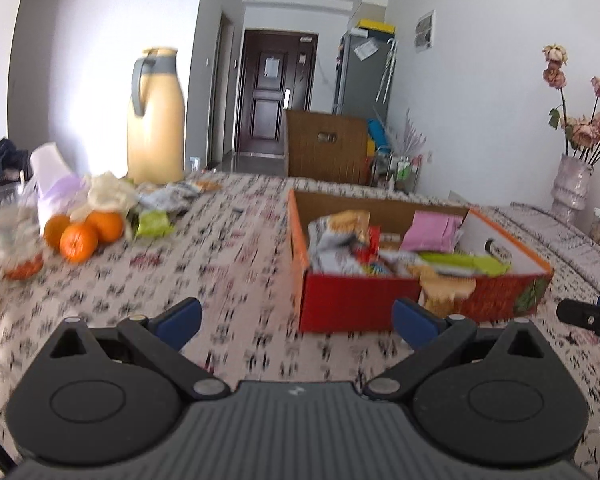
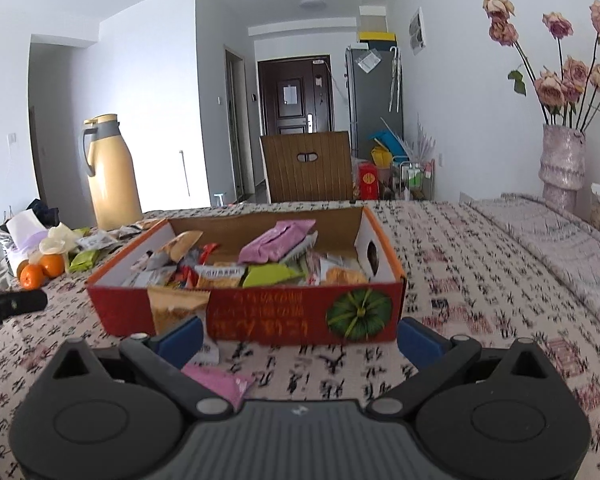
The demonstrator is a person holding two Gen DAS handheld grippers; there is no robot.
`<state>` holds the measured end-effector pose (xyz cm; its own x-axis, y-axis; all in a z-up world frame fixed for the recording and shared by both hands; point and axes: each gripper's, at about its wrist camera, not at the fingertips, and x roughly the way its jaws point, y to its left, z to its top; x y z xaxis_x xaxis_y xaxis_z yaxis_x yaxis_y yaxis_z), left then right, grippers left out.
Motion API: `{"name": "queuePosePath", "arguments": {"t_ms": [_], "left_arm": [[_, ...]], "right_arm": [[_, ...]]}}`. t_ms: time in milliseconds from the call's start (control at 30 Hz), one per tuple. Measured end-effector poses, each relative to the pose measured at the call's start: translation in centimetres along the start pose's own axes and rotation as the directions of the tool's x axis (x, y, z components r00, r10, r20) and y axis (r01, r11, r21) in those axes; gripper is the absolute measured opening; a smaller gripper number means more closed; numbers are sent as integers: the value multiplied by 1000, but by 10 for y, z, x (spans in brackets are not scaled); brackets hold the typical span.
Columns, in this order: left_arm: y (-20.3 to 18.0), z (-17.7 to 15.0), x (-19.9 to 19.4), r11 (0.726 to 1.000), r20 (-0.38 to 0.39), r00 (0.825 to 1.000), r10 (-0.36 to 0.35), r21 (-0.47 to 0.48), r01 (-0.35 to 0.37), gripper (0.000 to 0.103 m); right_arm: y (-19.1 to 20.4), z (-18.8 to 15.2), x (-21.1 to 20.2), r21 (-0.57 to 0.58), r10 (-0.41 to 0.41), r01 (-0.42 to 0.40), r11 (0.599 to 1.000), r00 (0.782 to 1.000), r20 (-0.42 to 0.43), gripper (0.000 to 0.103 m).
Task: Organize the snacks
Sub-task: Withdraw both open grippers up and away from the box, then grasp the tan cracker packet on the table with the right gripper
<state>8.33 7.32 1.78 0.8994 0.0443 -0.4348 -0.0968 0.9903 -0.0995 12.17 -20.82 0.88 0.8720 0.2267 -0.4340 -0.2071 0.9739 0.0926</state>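
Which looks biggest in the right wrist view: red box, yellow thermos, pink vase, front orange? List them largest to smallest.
1. red box, though it sits nearest the camera
2. yellow thermos
3. pink vase, close to the thermos, so that order is unsure
4. front orange

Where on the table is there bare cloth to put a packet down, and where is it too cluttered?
Bare cloth lies between the oranges and the red box, and right of the box toward the vase. The far left corner by the thermos is crowded with wrappers. In front of the box, a pink packet lies by the right claw. The left claw is open.
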Motion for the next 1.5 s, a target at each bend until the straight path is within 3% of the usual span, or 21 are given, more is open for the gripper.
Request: {"name": "queuePosePath", "arguments": {"t_ms": [500, 1033, 1333, 1400, 1500], "left_arm": [[2, -23, -27, 998, -23, 998, -55, -6, 55, 103], [12, -40, -31, 998, -70, 996, -61, -26, 59, 103], [6, -43, -36, 998, -77, 995, -66, -19, 64, 103], [4, -44, -38, 998, -77, 995, -66, -15, 65, 103], [1, -44, -40, 998, -77, 995, -66, -10, 65, 103]], "right_arm": [[35, -25, -23, -27, 43, -44, 999, 998, -44, 103], [83, -54, -11, -67, 94, -106, 992, 982, -161, 102], [84, -70, -6, -49, 137, -150, 988, 969, -206, 74], [83, -71, -9, -48, 150, -163, 986, 968, -200, 58], [82, -72, -13, -65, 160, -175, 982, 968, -196, 43]]}}
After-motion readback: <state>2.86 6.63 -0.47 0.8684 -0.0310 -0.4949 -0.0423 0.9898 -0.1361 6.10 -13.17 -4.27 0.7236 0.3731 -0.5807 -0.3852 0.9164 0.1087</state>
